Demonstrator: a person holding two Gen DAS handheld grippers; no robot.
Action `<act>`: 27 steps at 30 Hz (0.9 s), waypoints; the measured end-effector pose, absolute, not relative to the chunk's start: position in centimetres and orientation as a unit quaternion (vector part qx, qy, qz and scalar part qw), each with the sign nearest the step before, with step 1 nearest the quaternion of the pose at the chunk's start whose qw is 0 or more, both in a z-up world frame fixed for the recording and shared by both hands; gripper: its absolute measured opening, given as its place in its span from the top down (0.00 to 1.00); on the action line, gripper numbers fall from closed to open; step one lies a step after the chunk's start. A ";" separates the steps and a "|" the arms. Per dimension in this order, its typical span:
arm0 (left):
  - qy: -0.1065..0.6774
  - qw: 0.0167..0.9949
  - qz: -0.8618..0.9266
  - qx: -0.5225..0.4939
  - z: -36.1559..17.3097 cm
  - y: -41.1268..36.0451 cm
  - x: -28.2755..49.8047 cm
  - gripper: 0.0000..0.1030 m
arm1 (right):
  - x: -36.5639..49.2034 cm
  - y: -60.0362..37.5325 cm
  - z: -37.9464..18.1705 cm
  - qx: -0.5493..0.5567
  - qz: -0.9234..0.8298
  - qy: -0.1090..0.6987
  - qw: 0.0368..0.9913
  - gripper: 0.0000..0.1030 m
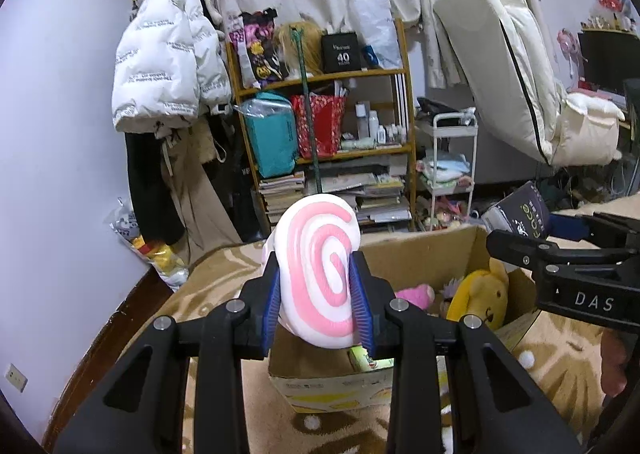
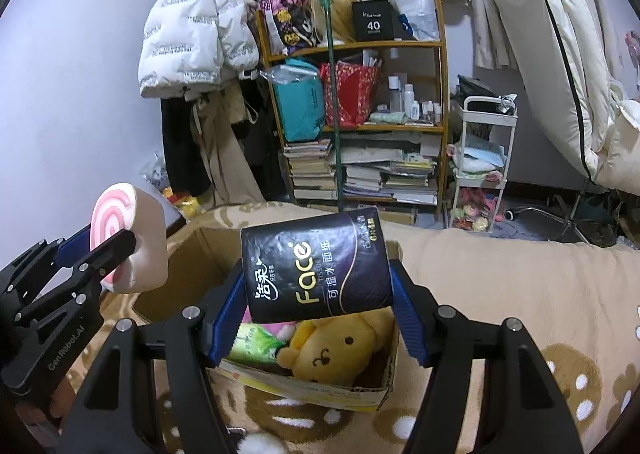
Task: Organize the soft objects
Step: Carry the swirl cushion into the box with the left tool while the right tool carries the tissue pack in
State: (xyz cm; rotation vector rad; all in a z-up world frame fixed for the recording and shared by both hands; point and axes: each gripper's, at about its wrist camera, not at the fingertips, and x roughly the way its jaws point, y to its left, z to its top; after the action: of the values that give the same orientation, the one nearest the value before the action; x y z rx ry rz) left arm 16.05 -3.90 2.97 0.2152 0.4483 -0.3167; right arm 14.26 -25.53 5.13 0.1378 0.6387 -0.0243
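Note:
My left gripper (image 1: pixel 316 306) is shut on a pink-and-white swirl cushion (image 1: pixel 320 270) and holds it above the near left corner of a cardboard box (image 1: pixel 424 250). The cushion also shows in the right wrist view (image 2: pixel 132 238). My right gripper (image 2: pixel 316 314) is shut on a black tissue pack (image 2: pixel 316 266) and holds it over the same box (image 2: pixel 312 386). Inside the box lie a yellow bear plush (image 2: pixel 336 350), a green packet (image 2: pixel 256 342) and a pink plush (image 1: pixel 416 294). In the left wrist view the right gripper (image 1: pixel 560 266) reaches in from the right.
The box stands on a beige patterned blanket (image 2: pixel 500 294). Behind are a wooden shelf (image 1: pixel 320 78) with bags and books, hanging coats (image 1: pixel 168 66), a white trolley (image 2: pixel 480 162), and a leaning mattress (image 1: pixel 512 66).

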 end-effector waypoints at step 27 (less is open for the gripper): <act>0.307 0.931 -0.170 0.101 -1.3 -4.8 18.4 0.67 | 15.2 -26.3 2.0 0.089 -0.014 0.357 0.930 0.31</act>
State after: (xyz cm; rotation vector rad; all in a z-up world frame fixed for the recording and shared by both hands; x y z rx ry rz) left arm 18.38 -4.85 -1.31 0.2065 0.6294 -0.3479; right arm 15.23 -26.32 1.98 0.1831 0.7320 -0.0281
